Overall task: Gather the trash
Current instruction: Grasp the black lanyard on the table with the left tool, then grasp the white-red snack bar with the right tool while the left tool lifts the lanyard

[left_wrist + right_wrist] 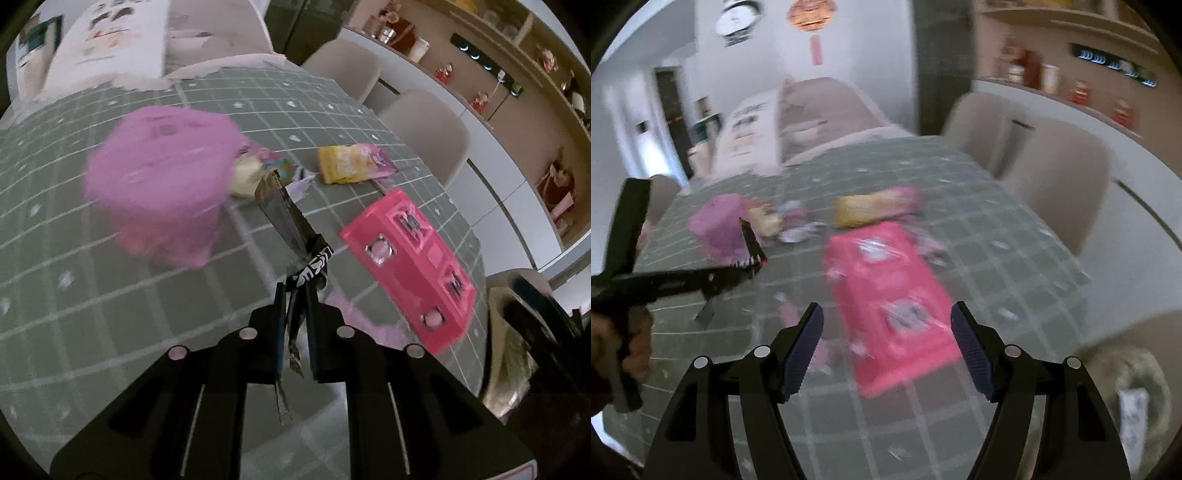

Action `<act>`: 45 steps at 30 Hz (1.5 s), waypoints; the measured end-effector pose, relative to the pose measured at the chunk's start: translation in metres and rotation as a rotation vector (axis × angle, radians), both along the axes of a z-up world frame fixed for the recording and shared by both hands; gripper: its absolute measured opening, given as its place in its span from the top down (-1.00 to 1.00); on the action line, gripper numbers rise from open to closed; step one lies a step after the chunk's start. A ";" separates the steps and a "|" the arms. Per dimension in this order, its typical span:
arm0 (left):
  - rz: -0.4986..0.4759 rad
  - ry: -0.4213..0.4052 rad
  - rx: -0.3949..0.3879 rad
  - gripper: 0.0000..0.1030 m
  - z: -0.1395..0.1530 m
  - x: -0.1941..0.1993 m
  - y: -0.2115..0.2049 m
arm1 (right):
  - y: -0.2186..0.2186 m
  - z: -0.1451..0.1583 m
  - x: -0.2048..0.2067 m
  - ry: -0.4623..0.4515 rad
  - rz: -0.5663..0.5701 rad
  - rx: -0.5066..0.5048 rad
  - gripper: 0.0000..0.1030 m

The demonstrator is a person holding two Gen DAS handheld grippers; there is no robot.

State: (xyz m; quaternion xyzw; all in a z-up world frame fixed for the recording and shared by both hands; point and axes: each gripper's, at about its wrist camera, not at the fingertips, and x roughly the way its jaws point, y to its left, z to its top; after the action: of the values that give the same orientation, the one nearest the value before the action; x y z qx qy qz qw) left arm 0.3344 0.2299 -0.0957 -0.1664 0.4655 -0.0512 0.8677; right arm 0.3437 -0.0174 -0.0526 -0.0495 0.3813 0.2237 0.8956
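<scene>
Clamped in the left gripper (295, 295): a dark foil wrapper (284, 210), held above the green checked table (110, 314). Right gripper (886, 347) spread wide and empty, poised over a pink package (890, 295). At ten o'clock, a pink bin (159, 184); at one o'clock, a yellow wrapper (347, 164). Likely hazard — thin foil slipping from a narrow pinch, or the light bin knocked over on approach.

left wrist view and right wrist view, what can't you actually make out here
- Purple tub: motion blur in both views hides its contents.
- Pink box: print smeared by blur in the right wrist view.
- Dark wrapper in the left gripper: lettering creased, unreadable.
- Bin: cut off at the left wrist view's right edge.
</scene>
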 end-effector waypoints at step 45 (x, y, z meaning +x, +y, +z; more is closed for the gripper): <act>0.062 0.032 0.045 0.36 -0.026 -0.055 0.090 | 0.096 -0.014 0.044 0.209 0.165 0.069 0.88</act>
State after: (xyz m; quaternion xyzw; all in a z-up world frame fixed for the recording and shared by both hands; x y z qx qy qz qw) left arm 0.2791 0.3202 -0.1220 -0.1621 0.4751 -0.0112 0.8648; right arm 0.3874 0.0791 -0.0662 -0.0262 0.4591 0.3136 0.8308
